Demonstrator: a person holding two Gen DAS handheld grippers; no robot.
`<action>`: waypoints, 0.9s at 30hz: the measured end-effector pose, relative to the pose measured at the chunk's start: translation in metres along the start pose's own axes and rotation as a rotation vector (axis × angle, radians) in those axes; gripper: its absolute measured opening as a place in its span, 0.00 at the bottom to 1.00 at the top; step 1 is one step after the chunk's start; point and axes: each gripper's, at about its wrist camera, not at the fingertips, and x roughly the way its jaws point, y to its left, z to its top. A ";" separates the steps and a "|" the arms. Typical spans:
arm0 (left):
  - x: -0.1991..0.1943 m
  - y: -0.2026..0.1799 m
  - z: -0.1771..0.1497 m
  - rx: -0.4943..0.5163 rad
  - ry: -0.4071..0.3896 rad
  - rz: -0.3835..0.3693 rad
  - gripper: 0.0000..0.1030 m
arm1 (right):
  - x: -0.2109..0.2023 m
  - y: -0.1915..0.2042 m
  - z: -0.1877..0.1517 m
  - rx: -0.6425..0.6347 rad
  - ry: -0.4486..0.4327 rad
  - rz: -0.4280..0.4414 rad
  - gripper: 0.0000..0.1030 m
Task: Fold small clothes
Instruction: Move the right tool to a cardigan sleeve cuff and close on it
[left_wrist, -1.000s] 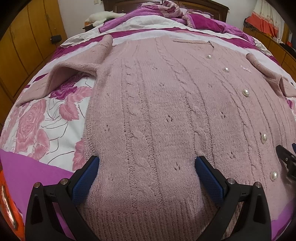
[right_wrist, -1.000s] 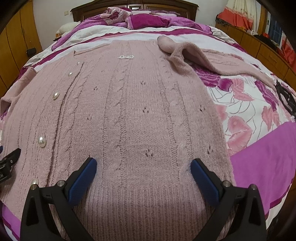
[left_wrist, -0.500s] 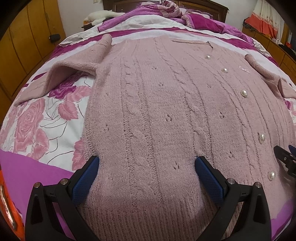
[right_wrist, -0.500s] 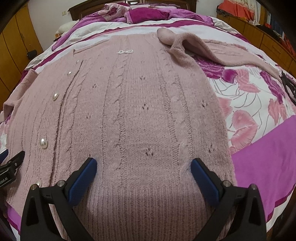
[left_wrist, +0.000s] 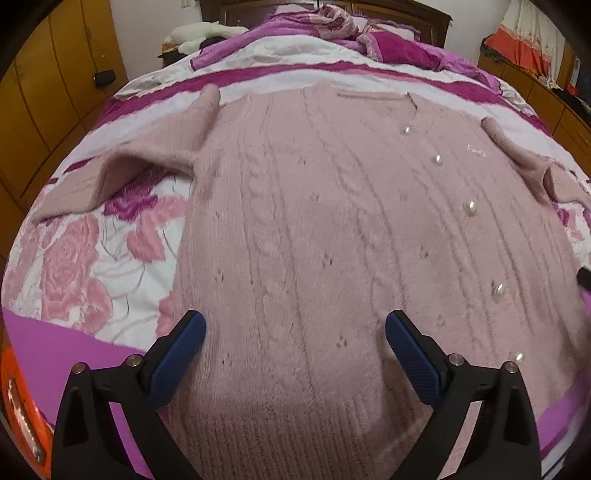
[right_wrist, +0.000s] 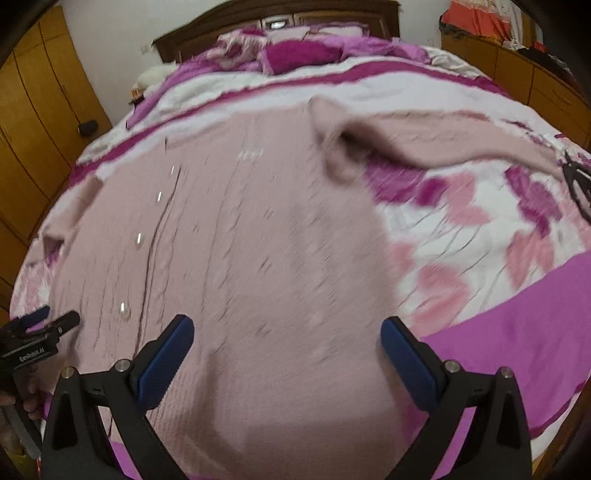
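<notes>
Garment: dusty-pink cable-knit cardigan with pearl buttons — spread flat, front up, on the floral pink-and-magenta bedspread.
Left hand-held gripper: blue pads wide apart, over the hem — holding nothing.
Right hand-held gripper: likewise parted, over the hem; view blurred.

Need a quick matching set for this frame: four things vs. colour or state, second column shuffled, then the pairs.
1. cardigan
2. buttons
3. left gripper
4. wardrobe

a. open, empty
b. pearl white
c. dusty pink, spread flat on the bed
d. orange-brown wood

Pairs: 1-c, 2-b, 3-a, 4-d
</notes>
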 end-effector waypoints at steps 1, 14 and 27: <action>-0.001 0.000 0.004 -0.001 -0.007 -0.005 0.78 | -0.004 -0.009 0.007 0.014 -0.015 0.007 1.00; 0.016 0.004 0.033 -0.063 -0.022 0.018 0.78 | 0.004 -0.165 0.086 0.275 -0.136 -0.140 0.98; 0.044 0.001 0.030 -0.055 0.019 0.057 0.77 | 0.042 -0.252 0.137 0.524 -0.244 -0.150 0.67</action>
